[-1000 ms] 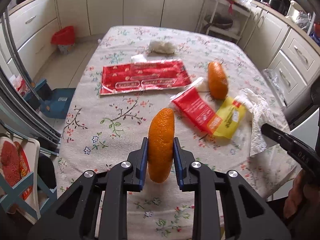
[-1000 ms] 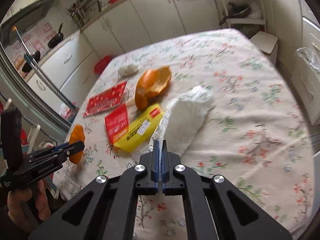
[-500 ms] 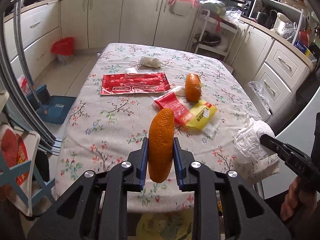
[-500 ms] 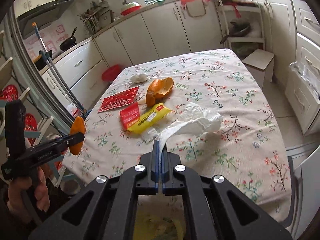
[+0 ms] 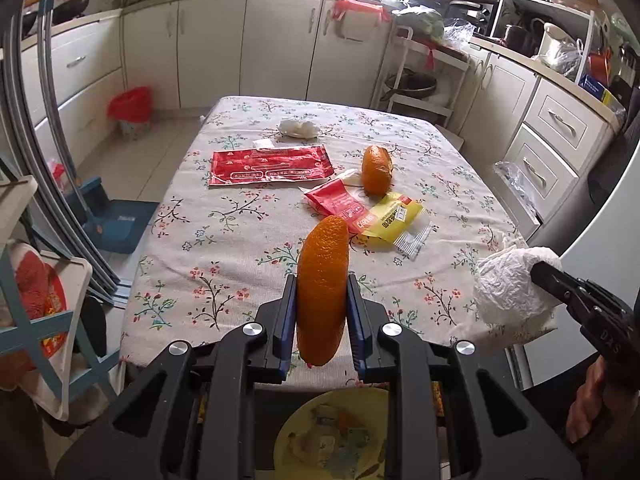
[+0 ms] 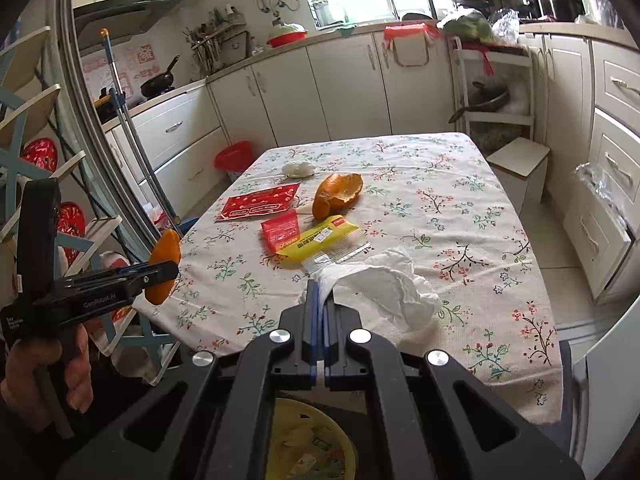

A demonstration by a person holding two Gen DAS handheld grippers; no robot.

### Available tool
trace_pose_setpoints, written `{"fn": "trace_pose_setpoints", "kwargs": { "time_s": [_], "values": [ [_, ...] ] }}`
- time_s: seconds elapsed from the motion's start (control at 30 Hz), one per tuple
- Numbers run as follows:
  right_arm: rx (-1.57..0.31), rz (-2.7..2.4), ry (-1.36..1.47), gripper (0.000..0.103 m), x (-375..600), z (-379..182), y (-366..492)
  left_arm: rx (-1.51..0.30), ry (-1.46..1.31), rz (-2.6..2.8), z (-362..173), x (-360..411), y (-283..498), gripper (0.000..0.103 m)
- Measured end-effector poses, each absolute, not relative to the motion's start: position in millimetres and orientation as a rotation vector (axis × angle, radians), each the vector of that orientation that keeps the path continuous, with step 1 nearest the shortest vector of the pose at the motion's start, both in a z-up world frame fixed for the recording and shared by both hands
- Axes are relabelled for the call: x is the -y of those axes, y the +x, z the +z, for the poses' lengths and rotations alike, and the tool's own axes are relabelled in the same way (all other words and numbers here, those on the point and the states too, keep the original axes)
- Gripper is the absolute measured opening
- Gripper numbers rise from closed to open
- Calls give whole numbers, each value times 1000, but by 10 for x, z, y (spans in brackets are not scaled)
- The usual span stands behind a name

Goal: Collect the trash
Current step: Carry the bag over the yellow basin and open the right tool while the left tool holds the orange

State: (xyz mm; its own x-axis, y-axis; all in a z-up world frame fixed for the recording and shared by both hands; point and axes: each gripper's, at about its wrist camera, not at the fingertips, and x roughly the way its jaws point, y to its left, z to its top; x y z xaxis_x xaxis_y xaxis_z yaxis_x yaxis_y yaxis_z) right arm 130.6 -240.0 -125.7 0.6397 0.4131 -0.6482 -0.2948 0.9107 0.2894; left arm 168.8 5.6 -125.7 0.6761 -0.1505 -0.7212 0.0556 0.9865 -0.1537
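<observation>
My left gripper [image 5: 321,300] is shut on a piece of orange peel [image 5: 322,280], held upright off the near edge of the table [image 5: 248,264]. My right gripper [image 6: 320,300] is shut on a crumpled white tissue [image 6: 384,284], which also shows in the left wrist view [image 5: 508,284]. A bin with a yellow liner [image 5: 332,436] sits below both grippers; it shows too in the right wrist view [image 6: 308,440]. On the table lie a second orange peel [image 5: 376,170], a red wrapper [image 5: 340,204], a yellow wrapper [image 5: 396,216], a flat red packet [image 5: 272,164] and a white wad [image 5: 298,128].
White cabinets [image 5: 280,48] line the back and right. A small red-lined bin [image 5: 130,112] stands on the floor at the left. A blue dustpan [image 5: 116,224] lies beside the table. A rack with red cushions [image 5: 36,308] stands at the near left.
Both grippers have pulled back from the table toward its near edge with their loads. The bin with the yellow liner has come into view below them.
</observation>
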Motion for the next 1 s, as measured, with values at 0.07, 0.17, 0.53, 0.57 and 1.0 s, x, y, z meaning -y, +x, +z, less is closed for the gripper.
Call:
{"fn": "trace_pose_setpoints", "kwargs": {
  "time_s": [0.07, 0.17, 0.53, 0.57, 1.0],
  "values": [
    [-770, 411, 161, 3, 2395, -1245, 1278, -815, -112, -113, -1245, -47, 1652, 22],
    [-757, 427, 155, 3, 2367, -1222, 1225, -808, -103, -108, -1233, -39, 1619, 21],
    [-734, 525, 100, 3, 2176, -1169, 858, -791, -88, -95, -1196, -11, 1516, 21],
    [-734, 534, 93, 3, 2162, -1167, 824, -789, -88, -94, -1191, -11, 1499, 21],
    [-795, 708, 5, 3, 1835, -1254, 229, -777, -92, -81, -1173, -44, 1244, 21]
  ]
}}
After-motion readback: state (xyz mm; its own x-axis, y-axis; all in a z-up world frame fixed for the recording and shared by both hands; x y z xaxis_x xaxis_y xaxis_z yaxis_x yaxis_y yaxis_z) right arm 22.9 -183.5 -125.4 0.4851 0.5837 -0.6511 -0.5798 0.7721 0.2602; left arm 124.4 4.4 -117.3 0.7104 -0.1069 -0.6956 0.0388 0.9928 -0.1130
